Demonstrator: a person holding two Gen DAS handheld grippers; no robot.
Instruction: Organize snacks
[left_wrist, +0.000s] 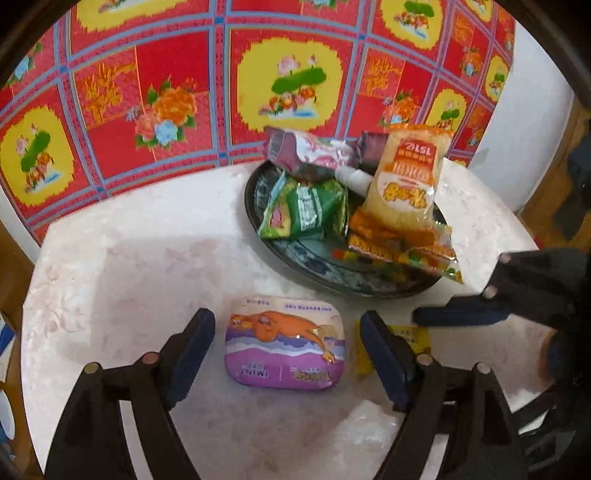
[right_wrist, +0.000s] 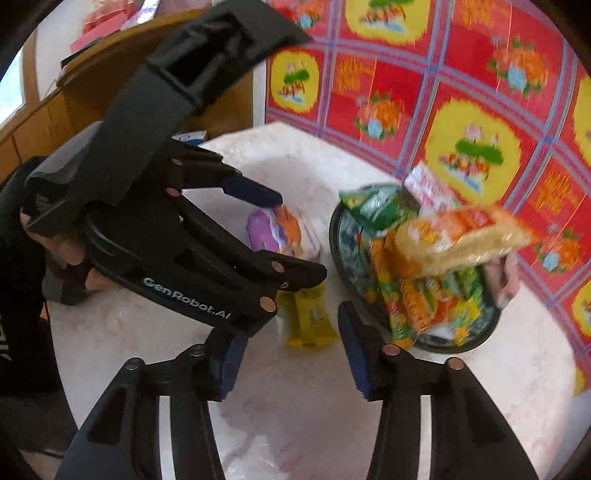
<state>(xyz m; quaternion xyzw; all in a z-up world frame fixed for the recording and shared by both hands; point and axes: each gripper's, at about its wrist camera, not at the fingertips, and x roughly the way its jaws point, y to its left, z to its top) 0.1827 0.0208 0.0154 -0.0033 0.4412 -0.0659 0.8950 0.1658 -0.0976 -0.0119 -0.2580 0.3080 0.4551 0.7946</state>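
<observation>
Pale marbled tabletop (left_wrist: 155, 258)
Directly on it: dark plate (left_wrist: 295, 254) right of centre, purple packet (left_wrist: 284, 350) lower centre, yellow packet (left_wrist: 417, 338) beside it.

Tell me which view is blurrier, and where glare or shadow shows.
Right wrist view: motion blur smears the snack pile and patterned cloth. Left wrist view: sharper; purple packet crisp, shadow darkens the table's left part, fisheye bends the cloth's grid.
</observation>
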